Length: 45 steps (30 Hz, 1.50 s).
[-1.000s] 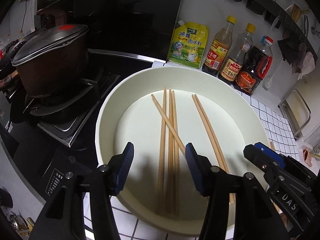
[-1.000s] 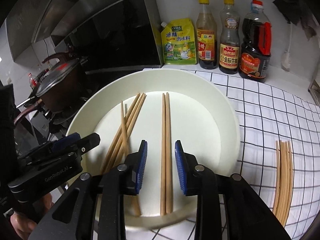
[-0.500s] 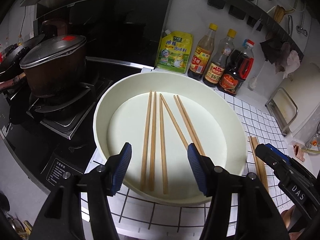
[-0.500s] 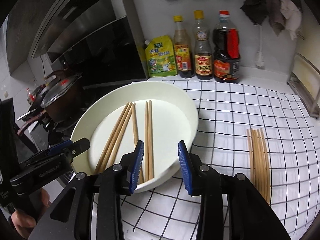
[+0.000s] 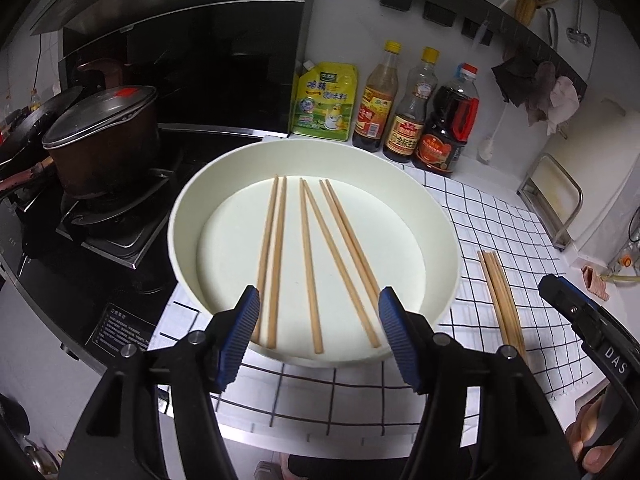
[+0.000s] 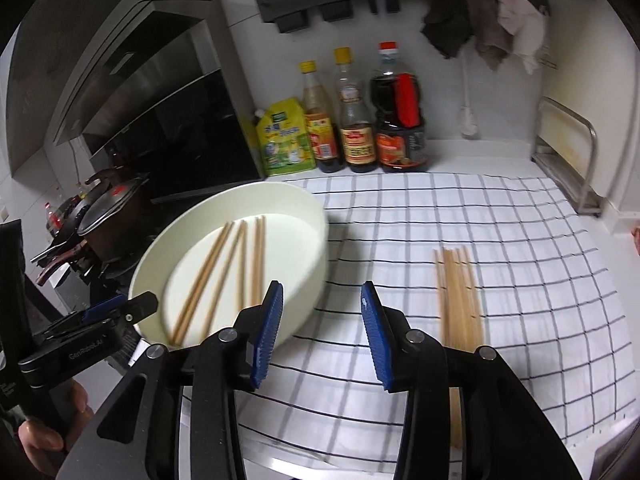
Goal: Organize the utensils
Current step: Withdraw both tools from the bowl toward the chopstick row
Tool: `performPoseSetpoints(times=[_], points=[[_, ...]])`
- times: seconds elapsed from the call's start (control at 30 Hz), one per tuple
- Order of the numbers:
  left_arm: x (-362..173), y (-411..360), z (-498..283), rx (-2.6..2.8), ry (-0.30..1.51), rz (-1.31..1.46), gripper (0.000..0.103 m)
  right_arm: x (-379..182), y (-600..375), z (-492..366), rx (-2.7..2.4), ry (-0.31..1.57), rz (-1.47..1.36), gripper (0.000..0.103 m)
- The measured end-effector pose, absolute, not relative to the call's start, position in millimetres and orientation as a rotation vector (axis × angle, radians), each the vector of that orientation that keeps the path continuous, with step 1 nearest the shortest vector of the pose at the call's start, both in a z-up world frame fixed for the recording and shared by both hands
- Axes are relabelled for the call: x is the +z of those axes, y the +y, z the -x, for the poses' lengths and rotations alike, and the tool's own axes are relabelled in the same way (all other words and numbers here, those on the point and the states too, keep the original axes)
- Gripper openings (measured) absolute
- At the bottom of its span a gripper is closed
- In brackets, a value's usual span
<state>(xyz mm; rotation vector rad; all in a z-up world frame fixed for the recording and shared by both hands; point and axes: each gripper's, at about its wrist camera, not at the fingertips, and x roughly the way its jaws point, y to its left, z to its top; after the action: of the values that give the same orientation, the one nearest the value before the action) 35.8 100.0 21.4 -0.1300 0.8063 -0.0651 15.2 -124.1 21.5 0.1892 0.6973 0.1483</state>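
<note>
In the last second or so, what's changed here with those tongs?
Both tongs pulled back from the bowl. The right tongs also swung right, over the cloth toward the chopstick bundle, and opened wider. The left tongs stayed open. Neither took hold of anything. The six chopsticks in the bowl look unmoved.

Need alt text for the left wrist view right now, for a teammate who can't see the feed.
The open left gripper hovers at the near rim of a white basin holding six loose wooden chopsticks. More bundled chopsticks lie on the checked cloth to the right; a lidded pot sits on the stove left, sauce bottles behind.
</note>
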Motion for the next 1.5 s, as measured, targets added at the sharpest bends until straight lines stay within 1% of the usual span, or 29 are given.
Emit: performPoseSetpoints(times=[0.4, 0.73, 0.83, 1.07, 1.13, 1.5], points=[[13.6, 28.6, -29.1, -0.163, 0.815, 0.084, 0.063, -5.7, -195.2, -1.6, 0.05, 0.749, -0.191, 0.039], [2.6, -23.6, -29.5, -0.228, 0.842, 0.026, 0.065, -29.9, -226.2, -12.4, 0.036, 0.81, -0.164, 0.041], [-2.7, -34.7, -30.6, -0.235, 0.855, 0.017, 0.068, -39.3, -230.5, -17.4, 0.034, 0.839, -0.157, 0.042], [-12.2, -53.9, -34.6, -0.242, 0.877, -0.005, 0.072, -59.8, -240.3, -28.4, 0.015, 0.896, -0.14, 0.045], [-16.6, -58.6, -36.1, -0.24, 0.889, -0.011, 0.072, -65.0, -241.4, -32.0, 0.012, 0.911, -0.131, 0.047], [-30.9, -75.8, -42.8, -0.236, 0.926, -0.039, 0.072, -78.6, -240.9, -45.6, 0.007, 0.94, -0.091, 0.047]])
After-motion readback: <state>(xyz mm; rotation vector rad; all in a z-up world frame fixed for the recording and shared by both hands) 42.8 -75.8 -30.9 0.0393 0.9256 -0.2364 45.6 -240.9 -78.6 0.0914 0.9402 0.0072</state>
